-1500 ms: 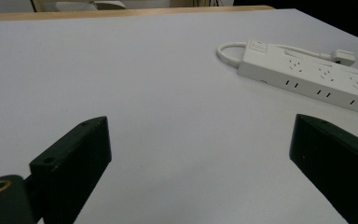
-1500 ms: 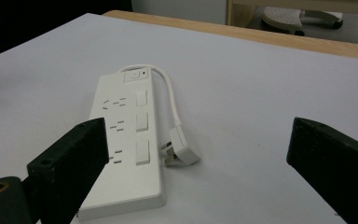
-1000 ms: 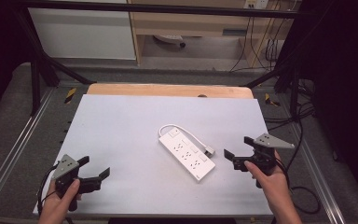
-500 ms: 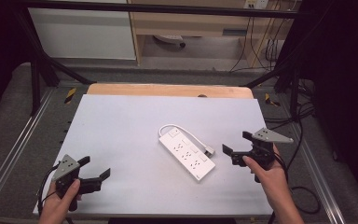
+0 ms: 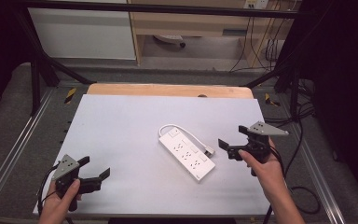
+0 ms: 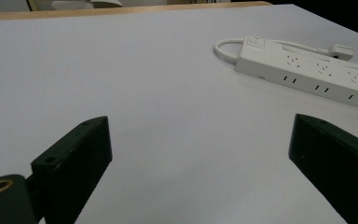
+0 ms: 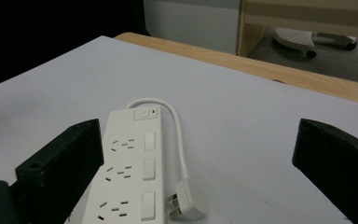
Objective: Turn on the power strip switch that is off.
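**Two Open Grippers Flanked a White Power Strip on the Table**

A white power strip (image 5: 187, 153) lay flat near the middle of the pale table (image 5: 121, 126), set at a slant in the high view, its switch end toward the far side. Its cord (image 5: 186, 132) looped out from that end and ran back along the strip's right side, ending in a white plug (image 5: 209, 150) that rested on the table just beside the strip.

The right gripper (image 5: 230, 148), held in the person's right hand (image 5: 261, 164) near the table's right edge, pointed toward the strip with its jaws spread wide and nothing between them. It stood near the plug but apart from it. In the right gripper view the strip (image 7: 128, 177) and plug (image 7: 186, 204) lay ahead, between the two black jaws.

The left gripper (image 5: 97, 173), held in the left hand (image 5: 63, 201) at the near left corner, was well apart from the strip. Its jaws also stood wide open and empty above bare table. In the left gripper view the strip (image 6: 307, 70) appeared at the upper right, beyond the jaws.

A wooden edge (image 5: 168, 89) showed along the table's far side.
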The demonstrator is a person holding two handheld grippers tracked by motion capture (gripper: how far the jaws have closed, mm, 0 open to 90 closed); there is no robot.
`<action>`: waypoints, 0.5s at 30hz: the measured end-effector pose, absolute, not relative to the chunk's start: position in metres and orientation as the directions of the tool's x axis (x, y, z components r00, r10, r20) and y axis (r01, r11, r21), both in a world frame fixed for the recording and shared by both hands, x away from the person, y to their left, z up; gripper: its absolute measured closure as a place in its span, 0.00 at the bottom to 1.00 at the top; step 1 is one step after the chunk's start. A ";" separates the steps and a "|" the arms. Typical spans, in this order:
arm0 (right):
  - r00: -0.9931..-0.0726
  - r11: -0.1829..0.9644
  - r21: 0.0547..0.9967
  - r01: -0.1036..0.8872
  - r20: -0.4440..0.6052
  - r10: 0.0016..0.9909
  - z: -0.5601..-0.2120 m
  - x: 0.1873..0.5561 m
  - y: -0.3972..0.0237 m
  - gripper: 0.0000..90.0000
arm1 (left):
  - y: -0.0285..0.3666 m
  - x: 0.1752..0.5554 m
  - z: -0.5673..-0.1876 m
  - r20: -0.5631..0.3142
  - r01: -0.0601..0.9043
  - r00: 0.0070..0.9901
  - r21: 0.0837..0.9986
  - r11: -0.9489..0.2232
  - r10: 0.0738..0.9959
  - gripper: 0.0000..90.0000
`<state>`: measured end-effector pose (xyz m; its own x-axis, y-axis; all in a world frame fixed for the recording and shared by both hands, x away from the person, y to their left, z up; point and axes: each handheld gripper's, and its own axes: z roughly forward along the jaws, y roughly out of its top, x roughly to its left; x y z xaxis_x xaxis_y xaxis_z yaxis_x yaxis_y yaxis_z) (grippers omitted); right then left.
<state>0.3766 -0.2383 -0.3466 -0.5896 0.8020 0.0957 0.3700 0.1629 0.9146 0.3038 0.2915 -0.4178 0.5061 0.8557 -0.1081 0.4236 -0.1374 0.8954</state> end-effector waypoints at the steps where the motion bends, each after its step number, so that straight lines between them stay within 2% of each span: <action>1: -0.588 0.160 0.915 0.370 0.097 0.803 -0.346 0.378 -0.238 0.03 | 0.292 0.304 -0.418 -0.108 0.424 0.506 0.895 -0.137 0.856 0.07; 15: -0.583 0.134 0.915 0.380 0.125 0.803 -0.342 0.395 -0.236 0.03 | 0.291 0.304 -0.418 -0.104 0.424 0.507 0.894 -0.143 0.855 0.07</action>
